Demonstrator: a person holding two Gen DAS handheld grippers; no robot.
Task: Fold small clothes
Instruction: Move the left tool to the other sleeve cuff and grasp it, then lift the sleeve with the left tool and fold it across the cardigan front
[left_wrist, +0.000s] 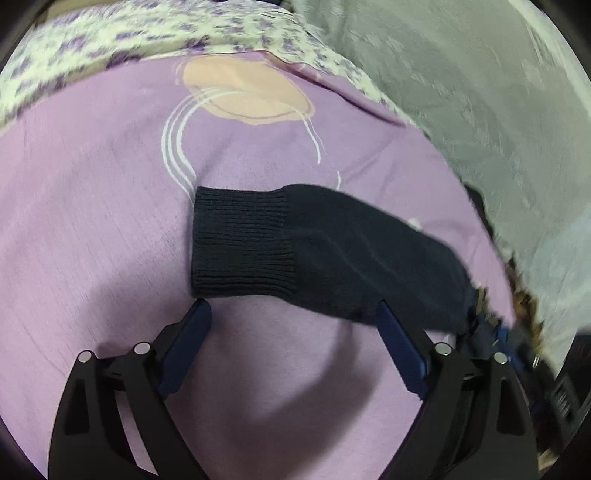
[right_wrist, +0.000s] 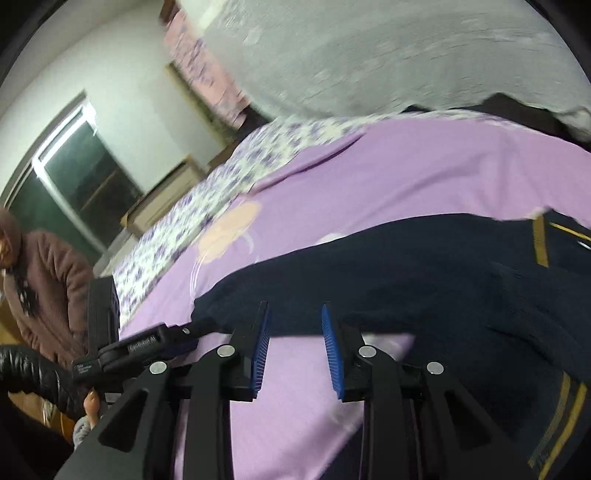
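My left gripper (left_wrist: 293, 308) stands wide open with nothing between its jaws, the blue pads hovering just short of the ribbed cuff (left_wrist: 242, 243) of a dark navy knit garment (left_wrist: 354, 254). My right gripper (right_wrist: 295, 325) is only partly open, and I see no cloth pinched between its ridged pads; its tips sit at the near edge of the same garment (right_wrist: 424, 280), which spreads away to the right with yellow stripes (right_wrist: 541, 242) on it.

The garment lies flat on a bed covered by a purple sheet (left_wrist: 92, 221), the sleeve stretched out toward my left gripper. It looks soft, light and limp, so I expect it to sag and drape when lifted, and the knit should not slip on ribbed pads. The cuff is the thickest, firmest part, so I judge that the best hold for the left; for the right, a pinch on the hem edge just ahead, both layers together.

A person in a brown coat (right_wrist: 40, 280) stands beside the bed, well apart from the garment.
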